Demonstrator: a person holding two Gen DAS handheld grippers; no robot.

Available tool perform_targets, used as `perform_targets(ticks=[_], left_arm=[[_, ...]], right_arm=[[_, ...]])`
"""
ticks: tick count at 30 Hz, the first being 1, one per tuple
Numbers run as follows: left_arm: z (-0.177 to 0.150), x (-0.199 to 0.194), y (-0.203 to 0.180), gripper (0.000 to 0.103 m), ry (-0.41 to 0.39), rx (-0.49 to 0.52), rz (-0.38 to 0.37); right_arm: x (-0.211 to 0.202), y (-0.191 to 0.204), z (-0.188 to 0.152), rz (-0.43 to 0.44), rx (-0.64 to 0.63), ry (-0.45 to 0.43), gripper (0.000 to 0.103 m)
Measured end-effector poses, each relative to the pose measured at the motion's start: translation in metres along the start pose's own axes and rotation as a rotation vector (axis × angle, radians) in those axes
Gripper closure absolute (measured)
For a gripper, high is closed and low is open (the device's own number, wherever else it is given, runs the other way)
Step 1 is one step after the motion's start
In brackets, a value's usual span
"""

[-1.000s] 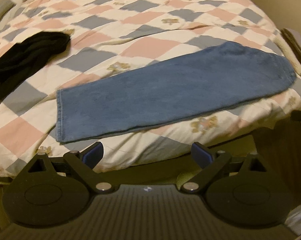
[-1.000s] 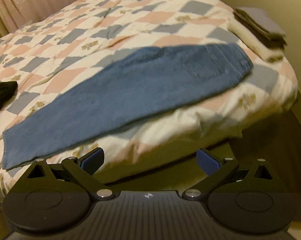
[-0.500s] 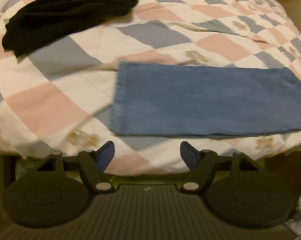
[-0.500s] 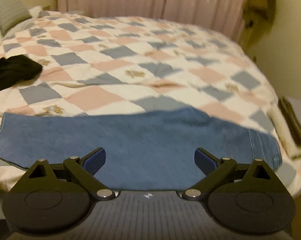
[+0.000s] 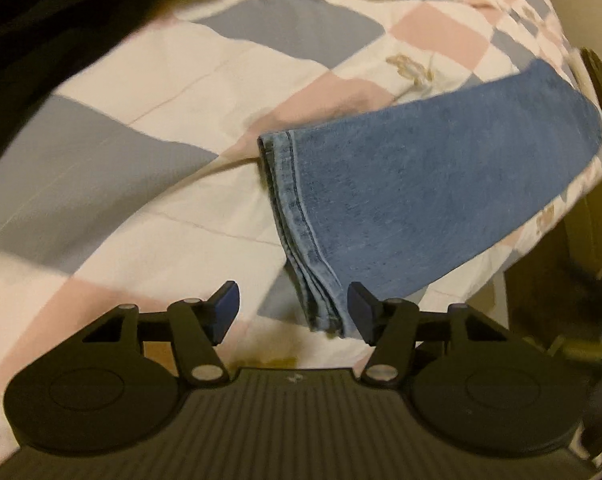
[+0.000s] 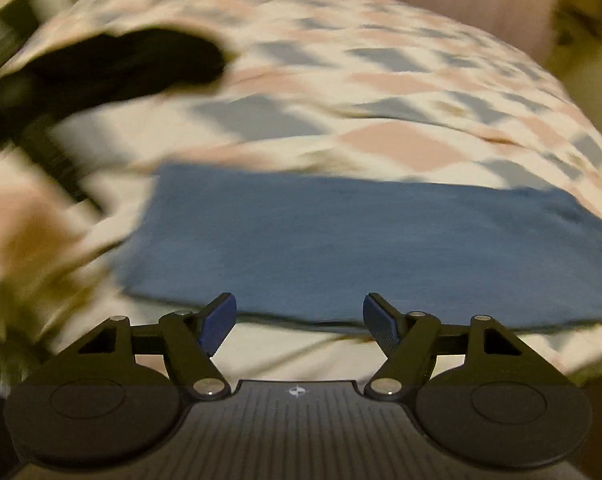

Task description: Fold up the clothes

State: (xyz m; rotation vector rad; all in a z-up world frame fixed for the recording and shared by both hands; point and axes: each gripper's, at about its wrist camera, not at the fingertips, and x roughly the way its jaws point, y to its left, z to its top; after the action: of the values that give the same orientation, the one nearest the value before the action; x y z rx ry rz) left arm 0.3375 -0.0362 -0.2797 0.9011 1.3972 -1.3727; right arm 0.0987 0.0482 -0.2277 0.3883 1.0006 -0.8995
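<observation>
- We see one pair of blue jeans (image 5: pixel 421 200) and one black garment (image 6: pixel 121 64) on the checked quilt (image 5: pixel 141 120).
- Our left gripper (image 5: pixel 294 312) and right gripper (image 6: pixel 300 320) both gape wide, empty.

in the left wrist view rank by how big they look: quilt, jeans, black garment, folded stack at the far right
1. quilt
2. jeans
3. black garment, cut off by the frame and close to the camera, so its place against the jeans is unsure
4. folded stack, far off, mostly hidden

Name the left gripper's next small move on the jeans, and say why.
Probably ease the left gripper forward and shut on the hem corner of the jeans: its jaws stand open, the stacked cuff edges lie just ahead between them, not yet gripped.
</observation>
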Motion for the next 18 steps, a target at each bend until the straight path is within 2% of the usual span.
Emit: perform_targets(ticks=[2, 4, 5, 10, 13, 18], left_arm=[[0.01, 0.012, 0.008, 0.047, 0.021, 0.002, -0.023], [0.019, 0.024, 0.015, 0.046, 0.032, -0.025, -0.056], [0.024, 0.03, 0.019, 0.045, 0.035, -0.042, -0.075], [0.039, 0.055, 0.029, 0.041, 0.051, -0.073, -0.129], [0.044, 0.071, 0.037, 0.04, 0.064, -0.095, -0.137], [0.051, 0.08, 0.049, 0.04, 0.05, -0.158, -0.215]], right_arm=[[0.007, 0.039, 0.003, 0.012, -0.061, 0.001, 0.029], [0.016, 0.072, 0.006, 0.009, -0.114, -0.012, 0.02], [0.023, 0.086, 0.007, 0.006, -0.14, -0.018, 0.019], [0.061, 0.138, 0.006, -0.061, -0.213, -0.031, 0.022], [0.088, 0.16, 0.004, -0.159, -0.265, -0.041, 0.024], [0.124, 0.184, 0.0, -0.281, -0.314, -0.039, 0.026]])
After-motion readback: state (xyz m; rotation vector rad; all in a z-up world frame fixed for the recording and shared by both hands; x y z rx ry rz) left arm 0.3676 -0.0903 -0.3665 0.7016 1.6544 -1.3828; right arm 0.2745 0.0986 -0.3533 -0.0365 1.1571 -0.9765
